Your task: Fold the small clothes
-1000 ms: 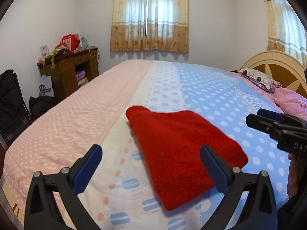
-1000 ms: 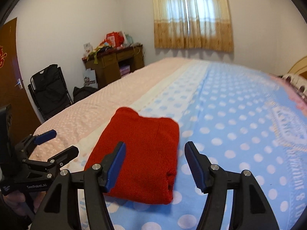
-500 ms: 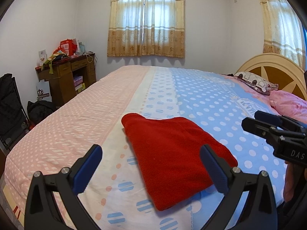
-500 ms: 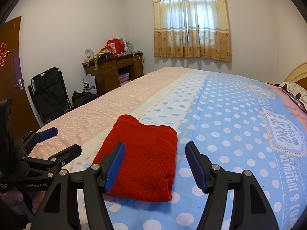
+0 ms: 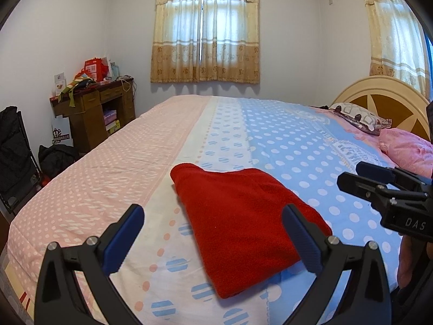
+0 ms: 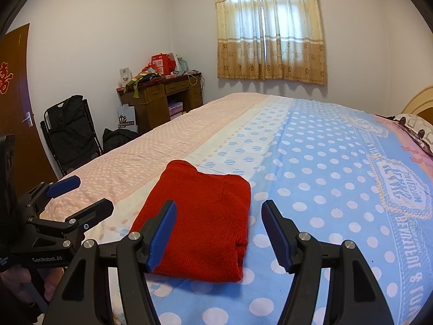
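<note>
Now, w/ the left gripper (image 5: 212, 228) & right gripper (image 6: 219, 230) both being held spread & empty, the folded red knit garment (image 6: 200, 224) is best being left flat on the polka-dot bedspread (image 6: 311, 168), edges checked.

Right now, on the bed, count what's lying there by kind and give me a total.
Folded red garment: 1
Pillows: 2, one patterned pillow and one pink pillow
Total: 3

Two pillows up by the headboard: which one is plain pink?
The nearer pink pillow, low at the right edge. The patterned pillow behind it is white with dark shapes, closer to the headboard.
</note>
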